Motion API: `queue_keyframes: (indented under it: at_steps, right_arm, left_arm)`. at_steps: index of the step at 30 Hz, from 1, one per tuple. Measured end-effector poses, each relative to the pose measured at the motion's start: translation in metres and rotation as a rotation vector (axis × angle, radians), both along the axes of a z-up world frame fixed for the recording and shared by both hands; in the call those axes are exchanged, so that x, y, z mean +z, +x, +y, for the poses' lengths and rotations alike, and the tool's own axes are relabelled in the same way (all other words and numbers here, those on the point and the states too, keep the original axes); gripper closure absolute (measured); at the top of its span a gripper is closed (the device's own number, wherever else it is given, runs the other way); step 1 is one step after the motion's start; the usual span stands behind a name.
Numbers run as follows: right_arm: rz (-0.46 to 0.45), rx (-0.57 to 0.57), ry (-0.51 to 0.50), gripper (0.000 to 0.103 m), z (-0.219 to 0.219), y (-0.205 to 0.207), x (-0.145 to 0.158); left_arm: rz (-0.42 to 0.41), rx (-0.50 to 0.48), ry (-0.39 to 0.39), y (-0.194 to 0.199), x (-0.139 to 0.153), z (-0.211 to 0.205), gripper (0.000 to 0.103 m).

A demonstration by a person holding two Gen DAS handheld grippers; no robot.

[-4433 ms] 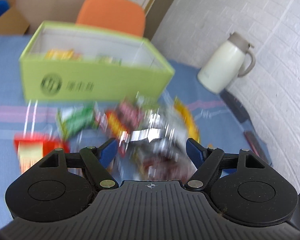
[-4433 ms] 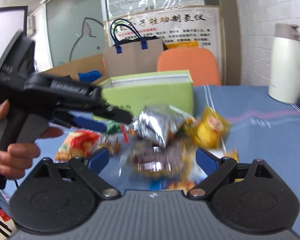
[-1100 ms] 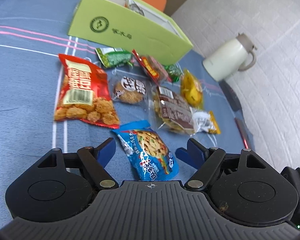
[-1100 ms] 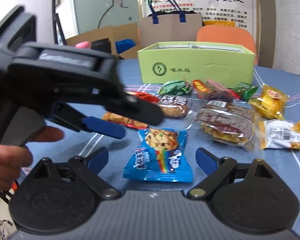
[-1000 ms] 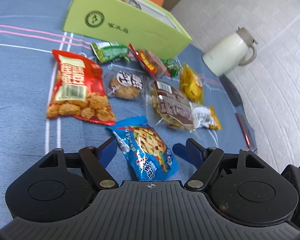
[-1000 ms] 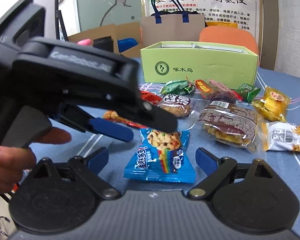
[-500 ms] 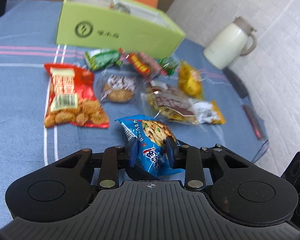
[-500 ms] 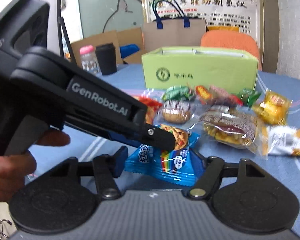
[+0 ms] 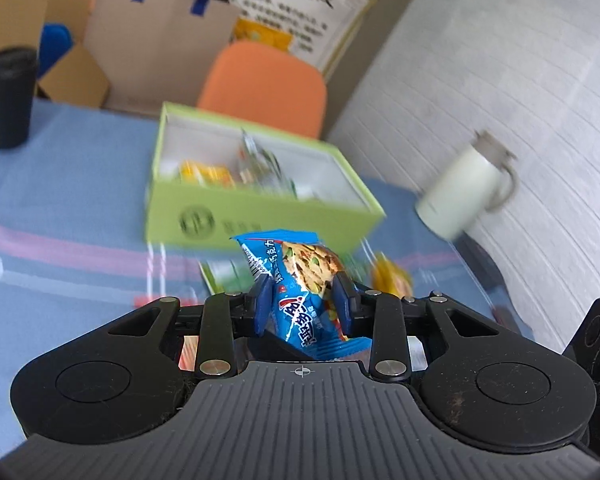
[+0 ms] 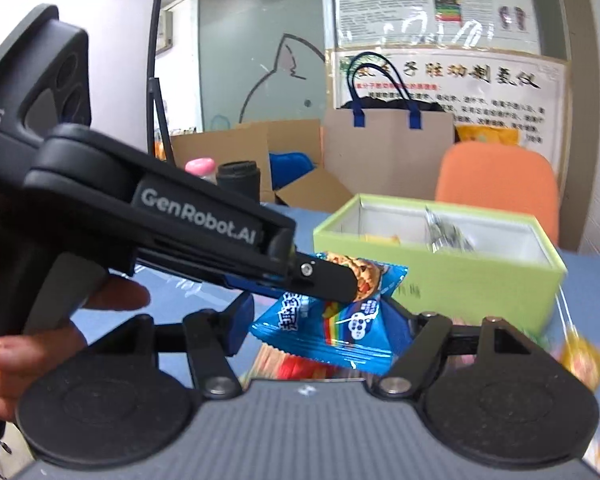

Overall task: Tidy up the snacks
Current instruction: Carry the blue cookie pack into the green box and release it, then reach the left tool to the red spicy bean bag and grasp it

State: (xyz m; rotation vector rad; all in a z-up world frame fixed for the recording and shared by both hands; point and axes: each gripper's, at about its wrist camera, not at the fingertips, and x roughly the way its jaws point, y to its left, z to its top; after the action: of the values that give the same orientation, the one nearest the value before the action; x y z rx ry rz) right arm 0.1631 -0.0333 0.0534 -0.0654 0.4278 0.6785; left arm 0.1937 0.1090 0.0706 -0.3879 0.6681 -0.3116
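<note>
The left gripper [image 9: 302,300] is clenched on a blue cookie packet [image 9: 300,292], its two blue pads pressing the wrapper from both sides near the middle. The packet is glossy blue foil with white lettering, a picture of cookies dotted with coloured chips on its upper half, a rainbow stripe lower down and a crimped seal along its edges; it stands nearly upright between the pads, held up off the blue tablecloth [image 9: 68,184]. Beyond the packet sits an open lime-green box [image 9: 256,222] with white inner walls and a round dark logo on its front, with yellow and silver wrappers lying inside it.

The right gripper [image 10: 324,320] stands spread apart, grasping nothing; in its view the packet hangs just ahead of and between its fingers, with the green box beyond and to the right. Other snack packs below are blurred.
</note>
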Motion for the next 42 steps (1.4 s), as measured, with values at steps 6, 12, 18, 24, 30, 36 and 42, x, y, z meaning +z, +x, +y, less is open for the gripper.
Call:
queue_keyframes:
  at_steps: [6, 12, 18, 24, 30, 36, 42]
  right_arm:
    - [-0.007, 0.036, -0.029, 0.026, 0.026, 0.097, 0.014]
    - [0.089, 0.054, -0.006, 0.026, 0.049, 0.188, -0.004]
    - [0.053, -0.016, 0.084, 0.016, 0.024, 0.196, -0.008]
    - [-0.057, -0.052, 0.135, 0.009, -0.003, 0.17, 0.025]
    - [-0.072, -0.011, 0.109, 0.009, -0.011, 0.124, 0.032]
    - [0.068, 0.045, 0.042, 0.004, -0.003, 0.052, -0.015]
    - [0.249, 0.124, 0.005, 0.004, 0.026, -0.005, -0.067]
  left_arm:
    - [-0.028, 0.059, 0.014, 0.088, 0.011, 0.022, 0.093]
    - [0.036, 0.12, 0.003, 0.171, -0.008, 0.046, 0.095]
    - [-0.012, 0.185, 0.015, 0.177, -0.015, 0.067, 0.076]
    - [-0.05, 0.197, 0.013, 0.136, -0.008, 0.072, 0.061]
    - [-0.016, 0.198, 0.032, 0.08, -0.021, 0.075, 0.055]
    - [0.101, 0.174, 0.013, 0.044, -0.057, 0.074, 0.053]
    - [0.225, 0.064, -0.03, 0.017, -0.09, 0.061, 0.057]
